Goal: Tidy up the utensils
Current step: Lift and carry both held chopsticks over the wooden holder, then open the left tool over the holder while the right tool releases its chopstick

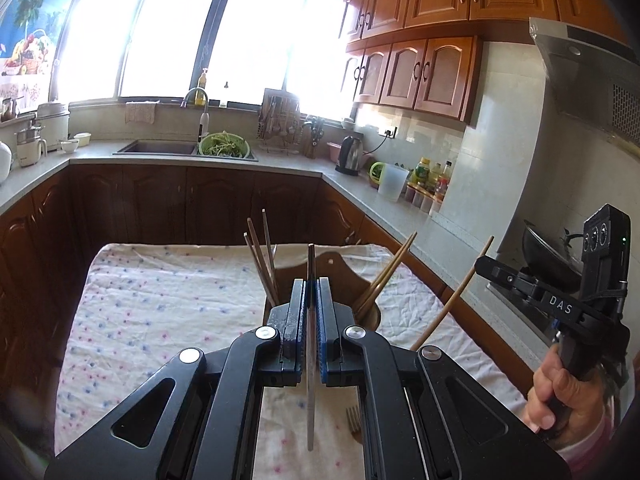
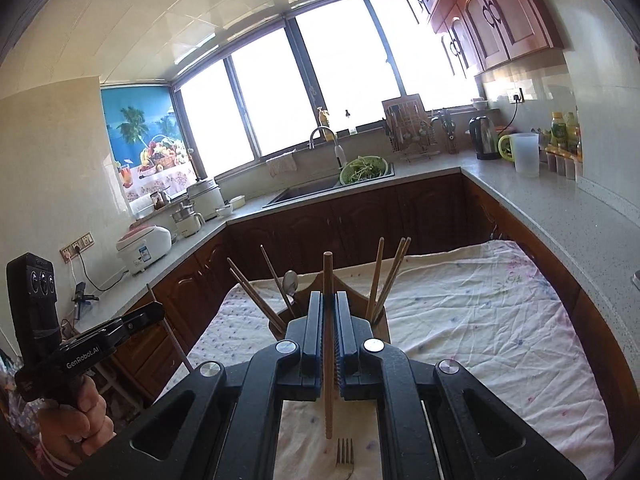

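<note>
My left gripper (image 1: 311, 284) is shut on a thin metal chopstick (image 1: 310, 392) held upright above the table. My right gripper (image 2: 329, 300) is shut on a wooden chopstick (image 2: 328, 396), also upright. The right gripper shows at the right of the left wrist view (image 1: 486, 262) with its wooden chopstick (image 1: 452, 300). A wooden utensil holder (image 2: 380, 320) stands just beyond both grippers with several wooden chopsticks (image 2: 390, 276) and a metal spoon (image 2: 290, 282) in it; it also shows in the left wrist view (image 1: 340, 268). A metal fork (image 2: 345, 454) lies on the cloth below the grippers.
The table has a white floral cloth (image 1: 160, 300). Dark cabinets and a grey counter (image 1: 280, 162) with a sink (image 1: 160, 147), a green colander (image 1: 224, 146), a kettle (image 1: 350, 154) and bottles ring the room. A wok (image 1: 548, 256) sits on the stove at the right.
</note>
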The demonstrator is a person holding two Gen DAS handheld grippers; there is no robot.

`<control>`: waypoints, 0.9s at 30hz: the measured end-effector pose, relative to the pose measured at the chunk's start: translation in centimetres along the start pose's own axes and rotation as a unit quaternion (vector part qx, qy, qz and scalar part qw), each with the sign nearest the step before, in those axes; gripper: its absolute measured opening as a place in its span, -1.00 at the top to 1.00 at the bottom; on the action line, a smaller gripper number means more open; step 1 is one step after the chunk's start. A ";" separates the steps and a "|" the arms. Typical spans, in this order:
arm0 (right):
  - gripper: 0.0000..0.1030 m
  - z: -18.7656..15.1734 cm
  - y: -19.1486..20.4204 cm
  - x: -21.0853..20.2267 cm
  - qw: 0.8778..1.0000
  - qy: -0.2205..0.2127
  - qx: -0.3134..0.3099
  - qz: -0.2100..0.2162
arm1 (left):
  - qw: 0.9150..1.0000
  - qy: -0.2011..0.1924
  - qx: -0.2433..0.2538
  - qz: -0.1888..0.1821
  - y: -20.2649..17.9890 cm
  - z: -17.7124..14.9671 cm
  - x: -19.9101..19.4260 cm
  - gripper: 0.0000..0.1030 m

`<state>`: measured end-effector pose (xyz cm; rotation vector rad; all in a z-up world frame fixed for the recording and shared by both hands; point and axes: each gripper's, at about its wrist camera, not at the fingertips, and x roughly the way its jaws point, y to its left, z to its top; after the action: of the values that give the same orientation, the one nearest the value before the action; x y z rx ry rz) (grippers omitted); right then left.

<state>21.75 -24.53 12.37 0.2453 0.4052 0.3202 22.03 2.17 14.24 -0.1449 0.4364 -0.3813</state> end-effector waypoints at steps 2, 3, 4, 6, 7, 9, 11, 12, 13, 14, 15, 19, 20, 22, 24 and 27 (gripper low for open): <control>0.91 1.2 0.2 0.3 1.000 -0.014 -0.006 -0.002 | 1.000 -0.015 0.002 0.003 0.0 1.4 0.3 0.93; 0.91 1.9 0.3 0.5 1.000 -0.021 -0.009 -0.004 | 1.000 -0.024 0.003 0.004 -0.1 2.2 0.5 0.93; 0.91 2.6 0.4 0.7 1.000 -0.028 -0.011 -0.005 | 0.999 -0.032 0.003 0.006 -0.1 3.0 0.7 0.93; 0.91 3.8 0.5 1.1 0.999 -0.042 -0.015 -0.008 | 0.999 -0.047 0.004 0.010 -0.2 4.5 1.3 0.93; 0.91 4.5 0.6 1.3 0.999 -0.050 -0.018 -0.012 | 0.998 -0.056 0.004 0.014 -0.2 5.2 1.6 0.93; 0.91 5.5 0.5 1.8 0.998 -0.061 -0.021 -0.017 | 0.997 -0.068 0.005 0.023 -0.2 6.5 2.5 0.93; 0.91 6.2 0.4 2.4 0.997 -0.069 -0.022 -0.023 | 0.996 -0.079 0.002 0.034 -0.1 7.5 3.6 0.93; 0.91 6.4 0.2 2.8 0.997 -0.071 -0.022 -0.025 | 0.996 -0.084 -0.002 0.038 0.0 7.8 4.1 0.93; 0.91 6.5 0.0 3.3 0.997 -0.071 -0.020 -0.026 | 0.995 -0.088 -0.005 0.043 0.1 8.0 4.7 0.93; 0.91 6.4 -0.2 3.7 0.997 -0.069 -0.019 -0.027 | 0.994 -0.092 -0.007 0.050 0.1 8.1 5.3 0.93; 0.91 6.3 -0.3 4.1 0.997 -0.067 -0.020 -0.029 | 0.994 -0.095 -0.009 0.056 0.2 8.1 6.1 0.93; 0.91 4.7 -0.8 5.9 0.998 -0.051 -0.015 -0.031 | 0.993 -0.090 -0.016 0.078 0.6 6.7 8.9 0.93; 0.91 4.2 -1.0 6.3 0.998 -0.046 -0.012 -0.031 | 0.993 -0.084 -0.017 0.084 0.7 6.1 9.5 0.93; 0.91 3.2 -1.2 7.1 0.999 -0.036 -0.010 -0.033 | 0.993 -0.074 -0.026 0.086 1.2 4.8 10.4 0.93; 0.91 2.2 -1.5 7.6 0.999 -0.028 -0.008 -0.034 | 0.994 -0.065 -0.034 0.086 1.5 3.6 10.9 0.93; 0.91 0.8 -1.9 8.1 0.999 -0.015 -0.003 -0.036 | 0.994 -0.055 -0.041 0.086 1.9 2.0 11.3 0.92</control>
<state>29.64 -23.57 9.71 0.2294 0.3821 0.2470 33.02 -0.37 11.24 -0.2054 0.3521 -0.1846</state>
